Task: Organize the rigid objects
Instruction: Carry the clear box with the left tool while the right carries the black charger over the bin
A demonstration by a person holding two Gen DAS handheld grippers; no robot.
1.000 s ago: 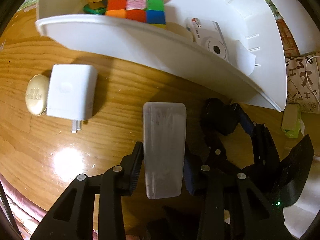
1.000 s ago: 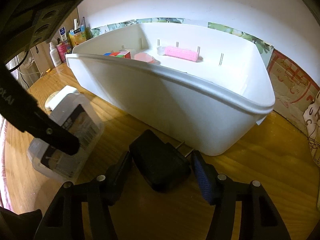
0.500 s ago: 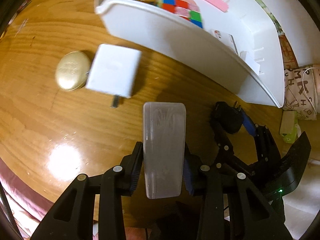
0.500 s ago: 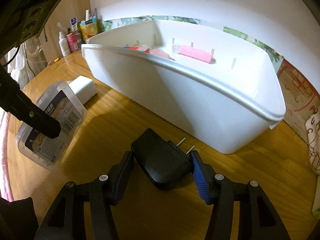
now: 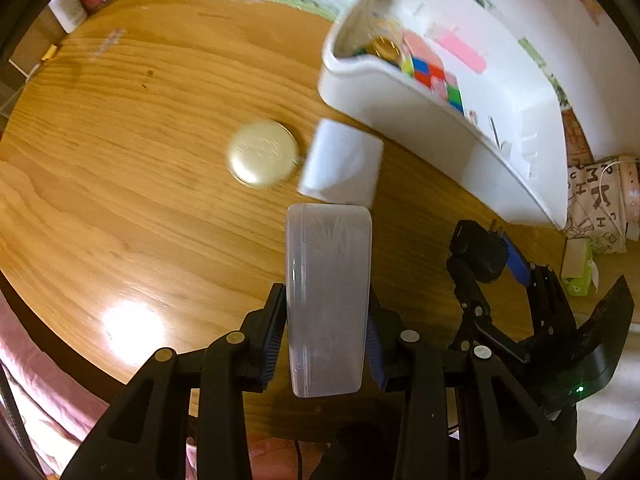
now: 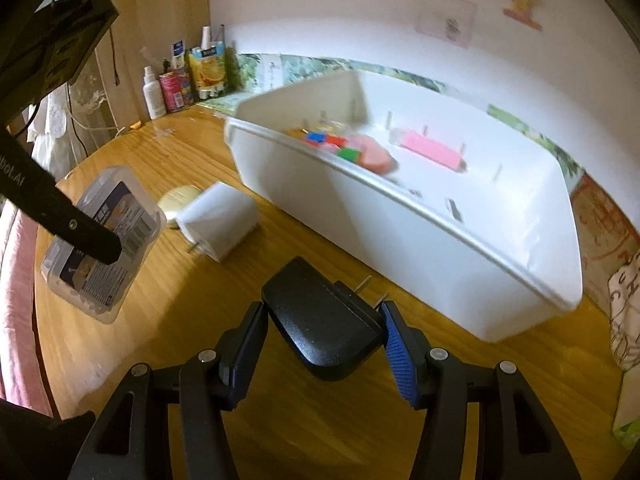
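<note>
1. Frosted translucent plastic box (image 5: 326, 304) in the left wrist view, clamped between the left gripper (image 5: 326, 320) jaws and held above the round wooden table (image 5: 120, 160). No print readable on this side.
2. Same view: a round gold tin (image 5: 263, 153) lies on the table just beside a white cube charger (image 5: 342, 166); the embossed writing on the tin is blurred, unreadable. The box's far end hides the charger's near edge.
3. Same view: a white plastic bin (image 5: 400, 112) at upper right holds a multicoloured puzzle cube (image 5: 430, 74), a gold round piece and a flat pink item; the rest of its contents are cut off by the rim. A patterned fabric bag (image 5: 600, 196) with letter-like marks sits at the right edge.
4. Same view: the right gripper (image 5: 486, 246) at lower right, jaws clamped on a black plug adapter (image 5: 478, 250), close to the bin's near corner.
5. Right wrist view: right gripper (image 6: 322, 322) pinching the black plug adapter (image 6: 324, 320) slantwise, prongs toward the white plastic bin (image 6: 400, 240), above the table.
6. Same view: the clear box (image 6: 102, 240) at left shows a printed label with a barcode, text too small to read; a black finger of the left gripper crosses it.
7. Same view: white cube charger (image 6: 218, 220) with prongs and gold tin (image 6: 178, 200) beside it; bottles and a juice carton (image 6: 206, 70) at the back, labels illegible.
</note>
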